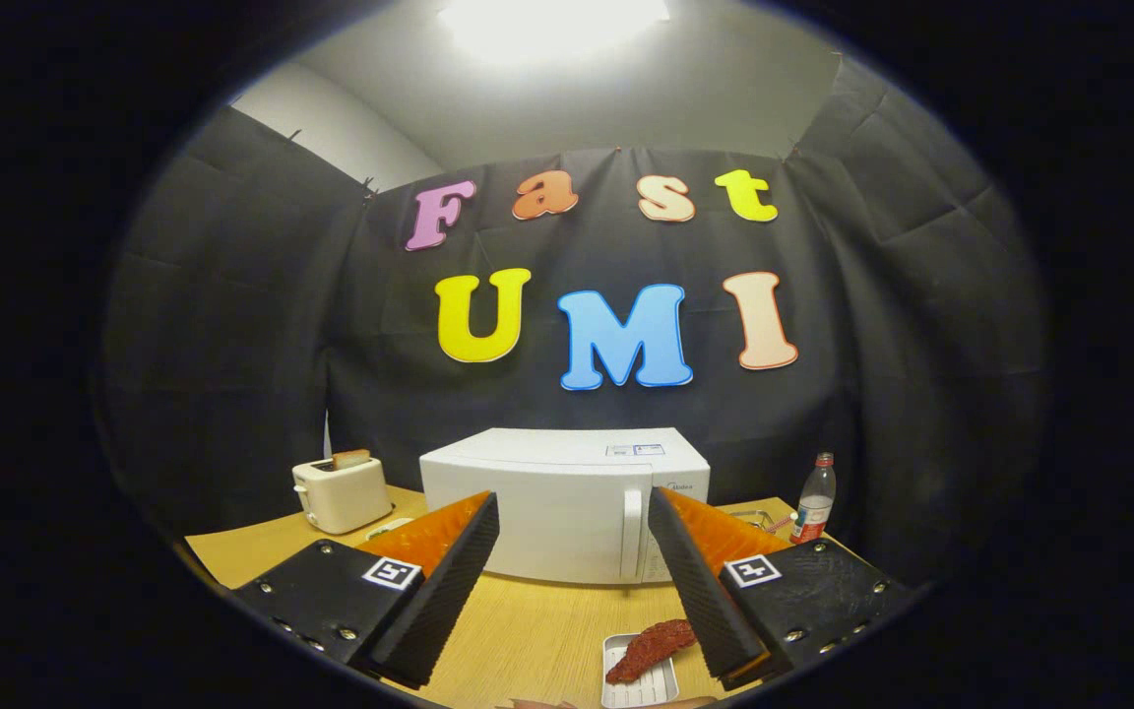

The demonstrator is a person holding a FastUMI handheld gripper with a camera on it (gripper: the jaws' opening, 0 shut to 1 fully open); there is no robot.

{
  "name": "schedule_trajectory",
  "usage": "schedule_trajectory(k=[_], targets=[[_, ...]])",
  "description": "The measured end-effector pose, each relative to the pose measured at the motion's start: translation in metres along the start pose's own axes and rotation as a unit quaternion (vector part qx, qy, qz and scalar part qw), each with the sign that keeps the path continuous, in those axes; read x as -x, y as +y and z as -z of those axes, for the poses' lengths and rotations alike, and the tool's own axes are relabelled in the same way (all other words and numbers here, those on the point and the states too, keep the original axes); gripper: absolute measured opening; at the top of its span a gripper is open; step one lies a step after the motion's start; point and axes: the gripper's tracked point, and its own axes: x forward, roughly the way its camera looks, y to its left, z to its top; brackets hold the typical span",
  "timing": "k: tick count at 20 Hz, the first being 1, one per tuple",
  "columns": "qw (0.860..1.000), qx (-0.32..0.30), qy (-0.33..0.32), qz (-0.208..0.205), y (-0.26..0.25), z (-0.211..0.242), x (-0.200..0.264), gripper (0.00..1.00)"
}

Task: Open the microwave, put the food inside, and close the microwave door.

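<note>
So the gripper (573,532) is hanging above the wooden table (537,630) with its two fingers spread wide apart, nothing between them but air and tabletop. Straight ahead, beyond the fingers, sits the white microwave (567,502) with its door shut, the vertical handle (632,532) toward its right side. The lower corners of the microwave are covered by the fingers, so the bottom edge only shows in the middle stretch.

The food (648,650) is a reddish-brown piece, kind of rough looking, lying on a small white tray (638,679) on the table, down low just inside the right finger. Its far end tucks behind that finger, and the near end of the tray is cut off. Honestly can't say what sort of food it is.

Off to the left of the microwave there's a cream toaster (341,494) with a slice of toast (351,458) poking out of the top. On the right, near the table's back edge, a clear bottle (814,499) with a red cap stands upright. Something small lies flat between the bottle and the microwave, mostly hidden behind the right finger, can't make it out. Same with a little pale thing by the toaster's base.
</note>
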Motion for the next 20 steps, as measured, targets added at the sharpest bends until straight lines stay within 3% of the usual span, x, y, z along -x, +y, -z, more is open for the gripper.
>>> schedule_trajectory(k=[2,3,5,10,20], targets=[[0.997,-0.043,-0.027,-0.051,0.018,-0.007,-0.012,0.96],[0.995,-0.065,-0.014,-0.079,0.025,0.000,-0.015,0.96],[0.992,-0.081,0.029,-0.092,0.020,0.025,-0.021,0.96],[1.000,-0.008,-0.007,0.012,-0.023,0.032,-0.063,0.96],[0.997,-0.003,0.037,0.066,-0.060,0.096,-0.153,0.96]])
